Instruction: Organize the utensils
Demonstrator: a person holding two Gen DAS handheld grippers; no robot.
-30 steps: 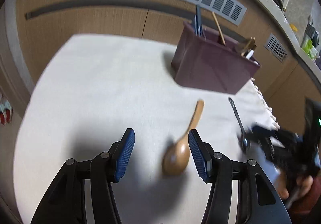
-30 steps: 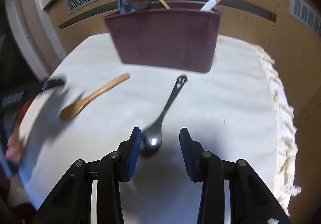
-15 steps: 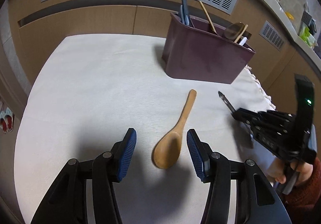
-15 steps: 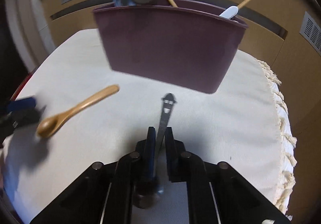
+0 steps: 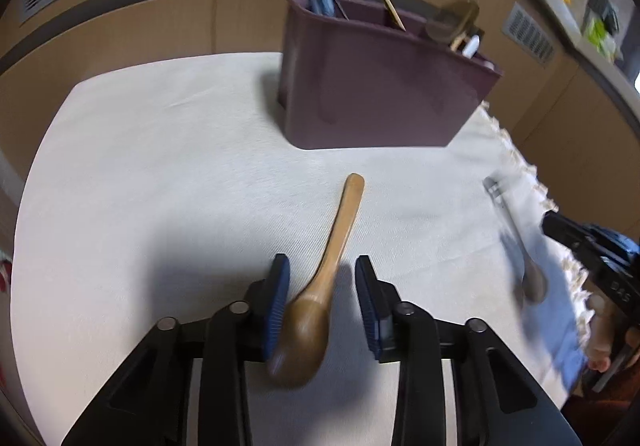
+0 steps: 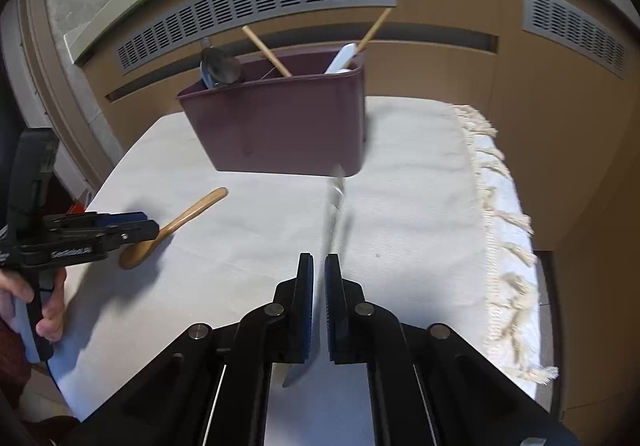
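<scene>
- The left gripper (image 5: 322,302) is spread open, its blue-padded fingers on either side of the light brown wooden spoon (image 5: 320,282); the spoon's bowl lies close against the left pad (image 5: 277,302) and a gap shows toward the right pad, so nothing is clamped
- The wooden spoon lies flat on the cream woven tablecloth (image 5: 160,174), its handle pointing toward the dark purple plastic utensil caddy (image 5: 380,86), with bare cloth between the handle tip and the caddy's base
- The right gripper (image 6: 319,286) is clenched on the dark metal spoon (image 6: 335,206), fingers nearly together with the thin handle between them; the handle runs forward, blurred, and its tip sits just in front of the caddy's (image 6: 280,126) lower right corner
- In the left wrist view the metal spoon (image 5: 520,246) is seen raised above the cloth near the fringed right edge (image 5: 516,162)
- The caddy stands upright toward the far side of the cloth, close to the wood-panelled wall (image 6: 440,58); it holds wooden sticks, a white utensil and dark spoons
- Wide bare cloth stretches left of the caddy to the rounded left edge; the fringe (image 6: 500,214) marks the right limit, beside the right gripper
</scene>
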